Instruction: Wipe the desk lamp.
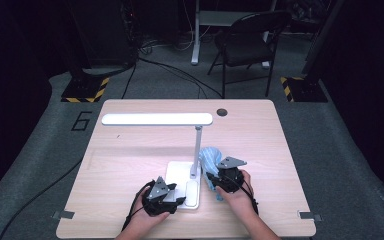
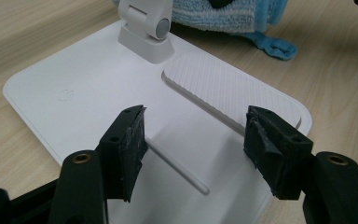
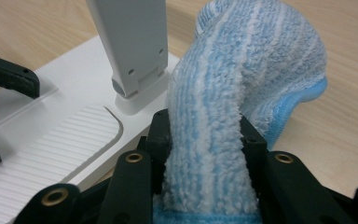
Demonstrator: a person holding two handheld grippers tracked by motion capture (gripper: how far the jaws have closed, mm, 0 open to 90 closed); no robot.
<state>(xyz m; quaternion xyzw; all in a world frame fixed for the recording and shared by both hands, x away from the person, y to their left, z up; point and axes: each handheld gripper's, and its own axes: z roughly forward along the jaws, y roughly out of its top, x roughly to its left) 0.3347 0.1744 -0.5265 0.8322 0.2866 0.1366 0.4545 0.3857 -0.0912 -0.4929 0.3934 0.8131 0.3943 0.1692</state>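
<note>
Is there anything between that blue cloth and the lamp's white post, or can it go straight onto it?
Nothing visible stands between them. The right gripper is shut on the blue cloth, which bulges up right beside the lamp post at its foot. The left gripper hovers open over the lamp base, off to the side.

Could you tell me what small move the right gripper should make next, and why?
Probably swing the blue cloth against the lamp's post and wipe. The right gripper pinches the cloth beside the post, while the left gripper stands open over the lamp base.
</note>
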